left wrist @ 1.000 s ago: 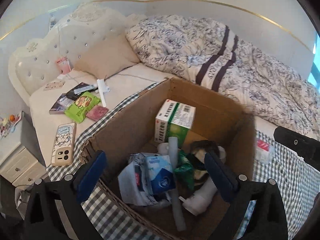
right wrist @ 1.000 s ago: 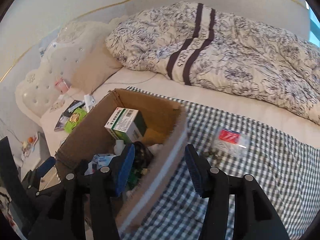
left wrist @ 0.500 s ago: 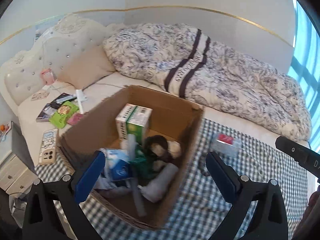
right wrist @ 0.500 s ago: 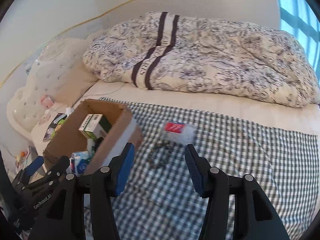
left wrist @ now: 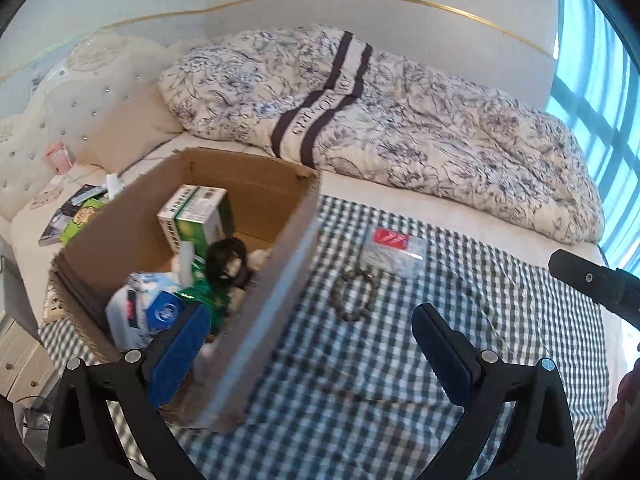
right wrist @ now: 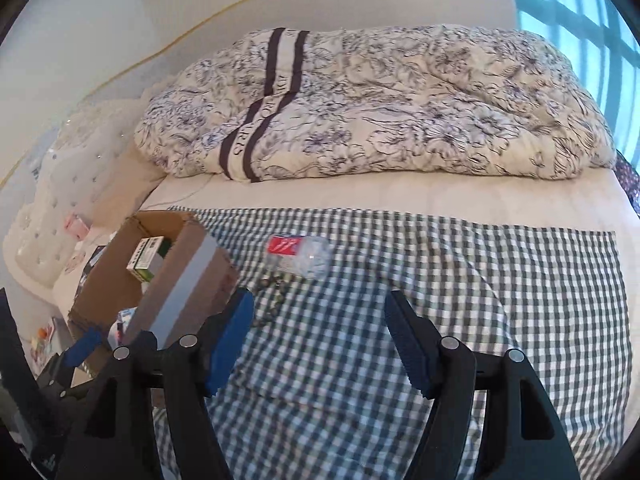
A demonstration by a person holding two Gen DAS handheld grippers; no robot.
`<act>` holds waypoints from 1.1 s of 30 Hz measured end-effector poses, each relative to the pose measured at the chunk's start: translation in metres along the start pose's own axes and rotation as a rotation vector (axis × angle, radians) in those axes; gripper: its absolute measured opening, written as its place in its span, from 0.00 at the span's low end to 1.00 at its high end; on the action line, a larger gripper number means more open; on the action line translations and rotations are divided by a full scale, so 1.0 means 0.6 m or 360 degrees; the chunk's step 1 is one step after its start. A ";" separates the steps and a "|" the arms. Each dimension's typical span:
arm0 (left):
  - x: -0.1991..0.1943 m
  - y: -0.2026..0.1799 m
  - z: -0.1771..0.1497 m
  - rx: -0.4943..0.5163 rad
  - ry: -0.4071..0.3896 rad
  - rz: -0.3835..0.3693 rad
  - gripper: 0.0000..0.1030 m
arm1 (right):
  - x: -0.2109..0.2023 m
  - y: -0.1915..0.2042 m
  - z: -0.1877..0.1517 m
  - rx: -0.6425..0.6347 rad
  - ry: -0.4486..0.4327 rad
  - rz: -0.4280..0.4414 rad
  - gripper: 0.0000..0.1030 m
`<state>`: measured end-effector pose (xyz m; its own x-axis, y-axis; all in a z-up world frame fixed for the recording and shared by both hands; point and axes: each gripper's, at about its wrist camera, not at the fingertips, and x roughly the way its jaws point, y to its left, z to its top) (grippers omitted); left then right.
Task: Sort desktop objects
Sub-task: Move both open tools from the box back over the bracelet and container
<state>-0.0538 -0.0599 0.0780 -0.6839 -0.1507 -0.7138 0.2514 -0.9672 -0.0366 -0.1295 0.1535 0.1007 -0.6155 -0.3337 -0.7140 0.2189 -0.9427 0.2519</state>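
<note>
Box [left wrist: 256, 184] stocked: carton, pouches, bottles. You have swung both grippers off it toward the checked cloth [right wrist: 480, 280]. Bracelet [left wrist: 354, 294] and clear bag [left wrist: 394, 250] lie just right of box, unsorted. Left gripper [left wrist: 308, 344] and right gripper [right wrist: 320, 340] gape wide, empty.

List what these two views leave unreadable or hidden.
- Box bottom, left view: buried under piled items.
- Bracelet, right view: partly behind the right gripper; beads blurred.
- Clear bag, both views: contents too small.
- Green carton: print too small.
</note>
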 end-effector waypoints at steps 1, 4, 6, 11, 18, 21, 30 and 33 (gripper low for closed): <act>0.003 -0.006 -0.002 0.0008 0.0003 -0.0002 1.00 | 0.000 -0.008 -0.001 0.0009 0.0001 -0.0001 0.72; 0.012 -0.021 -0.012 0.0024 0.0009 -0.0021 1.00 | -0.001 -0.027 -0.003 -0.0008 0.0001 0.0053 0.75; 0.020 -0.029 -0.018 0.0032 0.0021 -0.0033 1.00 | -0.004 -0.033 -0.005 -0.0057 -0.0012 0.0057 0.76; 0.042 -0.040 -0.030 0.0035 0.0055 -0.0043 1.00 | -0.005 -0.054 -0.005 -0.0109 -0.0046 0.0025 0.77; 0.085 -0.053 -0.049 0.0000 0.0104 -0.0098 1.00 | 0.023 -0.067 -0.010 -0.0172 -0.0011 -0.0012 0.77; 0.107 -0.065 -0.060 0.0040 0.0128 -0.0125 1.00 | 0.039 -0.067 -0.010 -0.0197 0.0004 -0.0005 0.77; 0.168 -0.091 -0.058 0.0108 0.0166 -0.0147 1.00 | 0.098 -0.063 0.006 -0.0232 0.0075 -0.0008 0.77; 0.188 -0.091 -0.055 0.0109 0.0167 -0.0143 1.00 | 0.118 -0.060 0.009 -0.0236 0.0098 -0.0008 0.77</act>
<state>-0.1222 -0.0175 -0.0237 -0.6254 -0.0442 -0.7791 0.1427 -0.9880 -0.0586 -0.1848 0.1640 0.0445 -0.5704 -0.3242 -0.7547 0.3281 -0.9323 0.1525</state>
